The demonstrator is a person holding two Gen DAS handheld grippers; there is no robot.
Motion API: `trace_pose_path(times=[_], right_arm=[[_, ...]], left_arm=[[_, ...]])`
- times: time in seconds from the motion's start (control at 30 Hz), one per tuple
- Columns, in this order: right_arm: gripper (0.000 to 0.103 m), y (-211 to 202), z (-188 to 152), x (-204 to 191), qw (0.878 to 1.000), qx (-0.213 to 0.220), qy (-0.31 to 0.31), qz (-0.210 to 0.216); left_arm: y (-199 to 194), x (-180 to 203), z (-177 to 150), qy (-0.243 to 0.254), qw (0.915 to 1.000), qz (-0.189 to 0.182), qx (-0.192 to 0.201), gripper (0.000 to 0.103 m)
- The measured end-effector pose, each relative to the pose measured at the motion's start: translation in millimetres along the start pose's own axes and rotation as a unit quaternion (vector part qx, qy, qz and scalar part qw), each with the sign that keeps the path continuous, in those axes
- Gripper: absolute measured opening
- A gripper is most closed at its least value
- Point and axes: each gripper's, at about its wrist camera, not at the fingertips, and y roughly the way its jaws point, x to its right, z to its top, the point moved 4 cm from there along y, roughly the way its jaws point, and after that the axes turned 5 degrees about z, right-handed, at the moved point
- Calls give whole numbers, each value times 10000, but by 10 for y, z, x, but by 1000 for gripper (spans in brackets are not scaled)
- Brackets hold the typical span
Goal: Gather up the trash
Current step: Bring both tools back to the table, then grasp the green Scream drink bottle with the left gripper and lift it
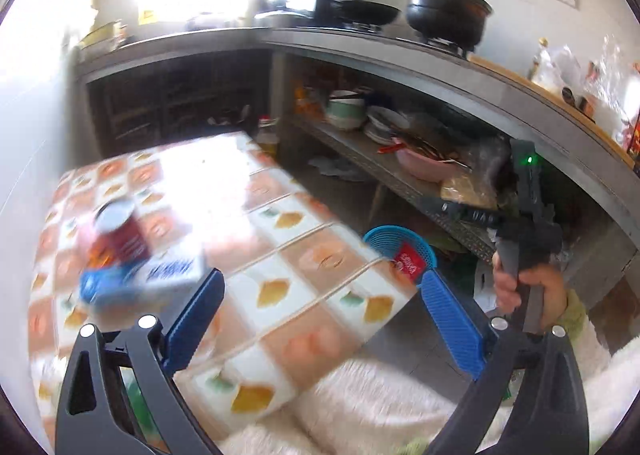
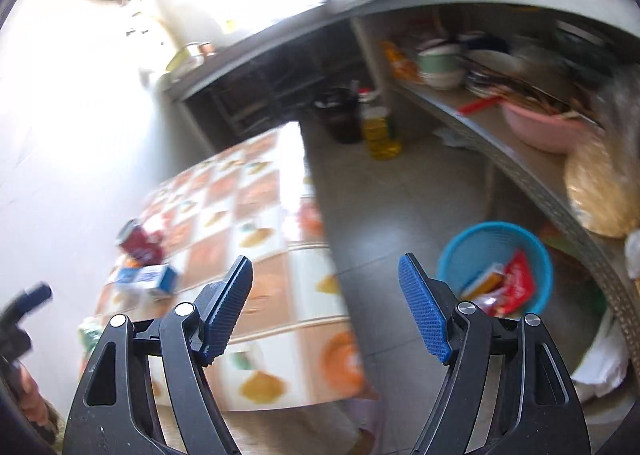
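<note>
Both your left hand-held gripper (image 1: 320, 319) and right hand-held gripper (image 2: 326, 307) are wide apart and empty above the counter (image 1: 280, 255), the can (image 1: 118, 229) near its left edge.

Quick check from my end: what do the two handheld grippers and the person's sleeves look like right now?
Both the left gripper and right gripper have black plastic frames with silver pivot bolts and blue ribbed pads. The right unit's body shows a green light. The sleeve at the hand is pale green.
</note>
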Motion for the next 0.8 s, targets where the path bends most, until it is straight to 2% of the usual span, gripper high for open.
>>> trace_pose_path(times=[0.13,0.27,0.37,0.43,0.53,0.6,0.63,0.73,0.8], right_arm=[[72,117,-57,-443,9979,-217,-297,527],[72,288,-149,-941,9907,-581,-581,1083],[72,419,-209,-1313,9799,-878,-815,1596],[71,460,-279,-1524,9719,-1071,-905,1889],[65,529,-409,-1844,9545,-1461,-1000,2399],[59,611,-529,-2088,9386,-1810,-1072,2734],[52,663,-583,-2188,9317,-1971,-1076,2856],[34,859,-811,-2478,9127,-2529,-1127,3005],[28,989,-944,-2625,9047,-2784,-1217,2986]], left_arm=[[-395,-359,-478,-461,9980,441,-30,97],[-583,-654,-866,-1062,9924,615,-119,97],[-560,-888,-1105,-1667,9834,671,-242,97],[-524,-1079,-1229,-2159,9735,696,-295,97],[-428,-1342,-1324,-2800,9572,689,-263,97],[-375,-1524,-1385,-3222,9439,666,-265,97],[-357,-1588,-1395,-3364,9393,638,-233,97],[-296,-1729,-1415,-3593,9307,658,-182,97],[-281,-1789,-1443,-3661,9283,630,-160,97]])
